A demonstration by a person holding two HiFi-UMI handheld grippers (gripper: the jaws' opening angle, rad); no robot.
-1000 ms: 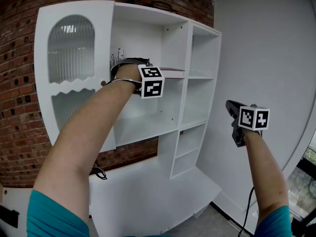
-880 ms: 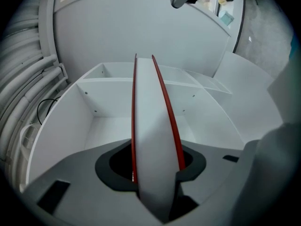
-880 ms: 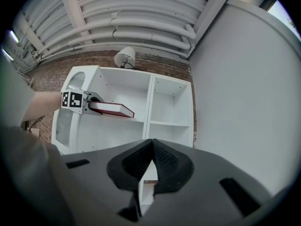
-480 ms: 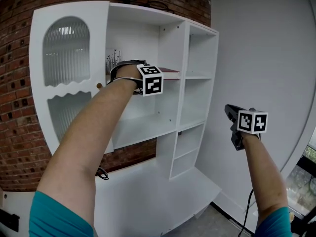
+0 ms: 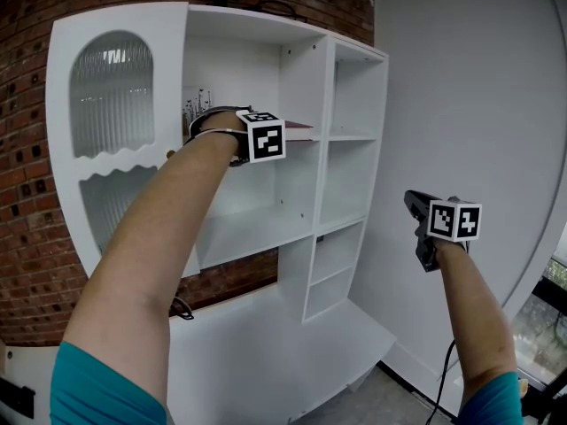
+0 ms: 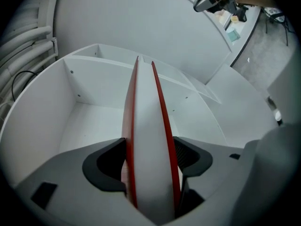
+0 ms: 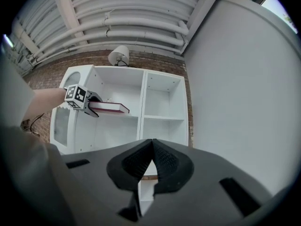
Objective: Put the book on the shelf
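The book (image 5: 299, 129), thin with red covers and white pages, lies flat on the upper board of the white shelf unit (image 5: 350, 137), in its middle compartment. My left gripper (image 5: 259, 140) reaches in at the book's near end. In the left gripper view the book (image 6: 148, 126) runs away between the jaws of my left gripper (image 6: 149, 157), which are opening, and the pads no longer squeeze it. The right gripper view shows the book (image 7: 109, 108) resting on the board. My right gripper (image 5: 423, 224) hangs in the air right of the unit, shut and empty.
An open cabinet door with ribbed glass (image 5: 111, 96) stands left of my left arm. A brick wall (image 5: 27, 193) lies behind the unit and a grey wall (image 5: 478, 78) to its right. Below is a white base cabinet (image 5: 266, 335). A lamp (image 7: 120, 55) sits on top.
My left hand has drifted slightly left and back from the shelf while the book stays on the board. The right gripper has hardly moved.
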